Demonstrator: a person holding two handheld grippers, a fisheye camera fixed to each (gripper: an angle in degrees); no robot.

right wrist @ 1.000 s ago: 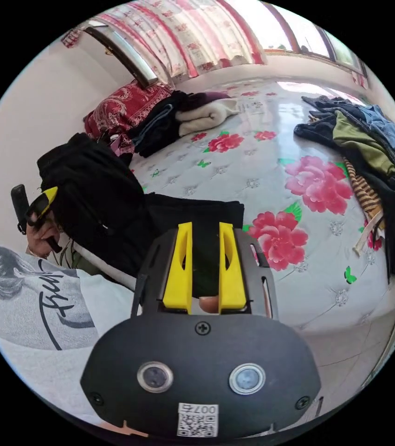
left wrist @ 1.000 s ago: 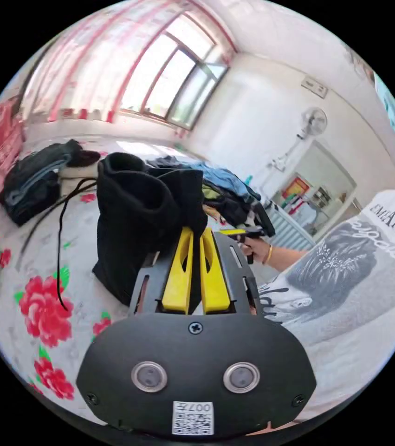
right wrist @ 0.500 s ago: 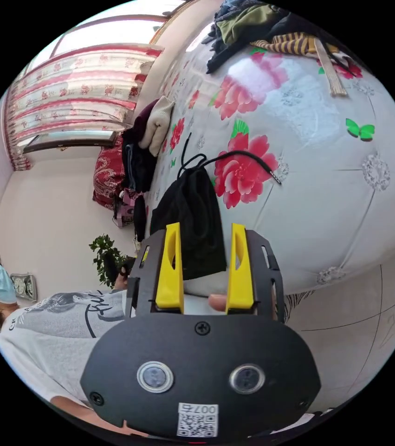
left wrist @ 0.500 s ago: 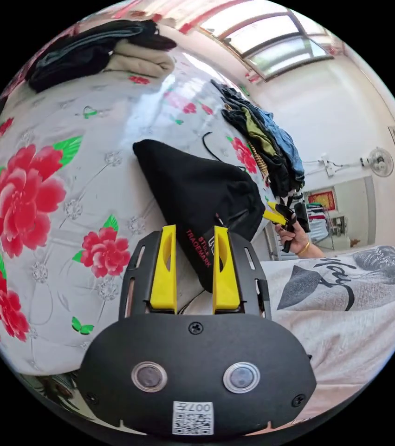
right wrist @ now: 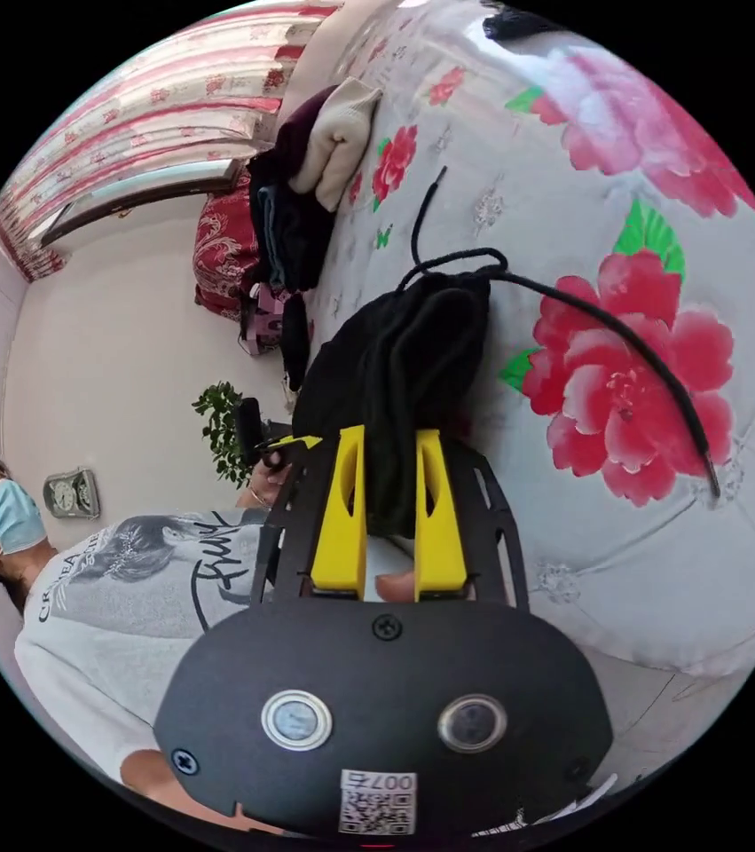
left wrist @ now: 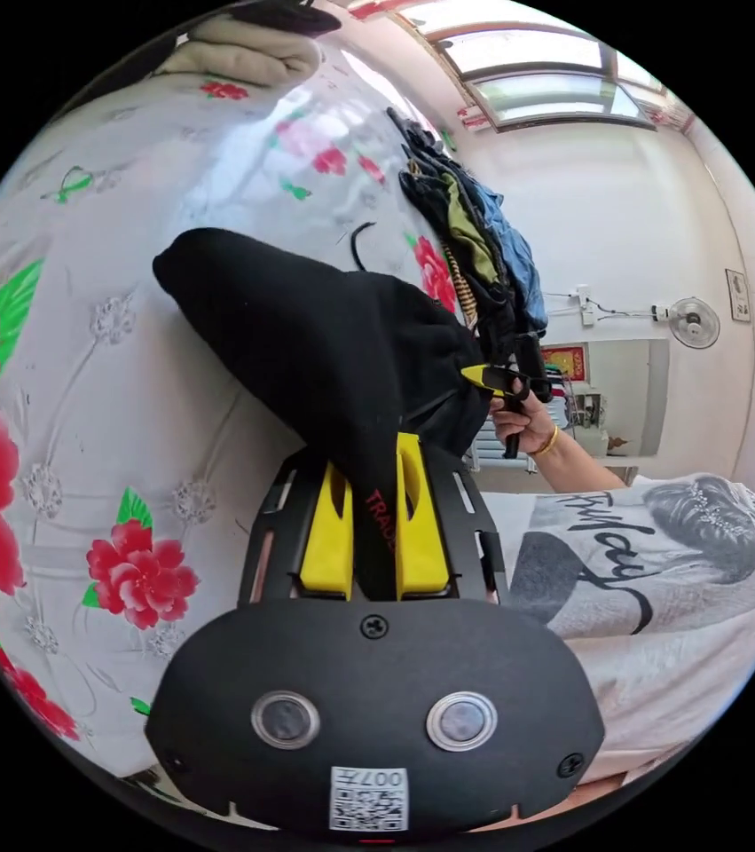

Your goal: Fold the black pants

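The black pants (left wrist: pixel 306 337) lie bunched on the flowered bedspread (left wrist: pixel 111 373), near the bed's edge by the person. My left gripper (left wrist: pixel 373 453) is shut on one end of them, black cloth with red lettering pinched between its yellow jaws. In the right gripper view the pants (right wrist: pixel 412 355) rise in thick folds, and my right gripper (right wrist: pixel 389 444) is shut on that end. Their black drawstring (right wrist: pixel 608 328) trails loose across a red flower. In the left gripper view the right gripper (left wrist: pixel 492 380) shows at the pants' far end, in the person's hand.
A heap of unfolded clothes (left wrist: pixel 475 240) lies further along the bed. Folded clothes are stacked near the red pillow (right wrist: pixel 306 204). The person in a grey printed shirt (left wrist: pixel 661 586) stands at the bedside. A potted plant (right wrist: pixel 217 426) and a wall fan (left wrist: pixel 692 321) stand off the bed.
Half a second ago both grippers stood open over the pants lying on the bed. Both have since moved in and shut on the pants' two ends.
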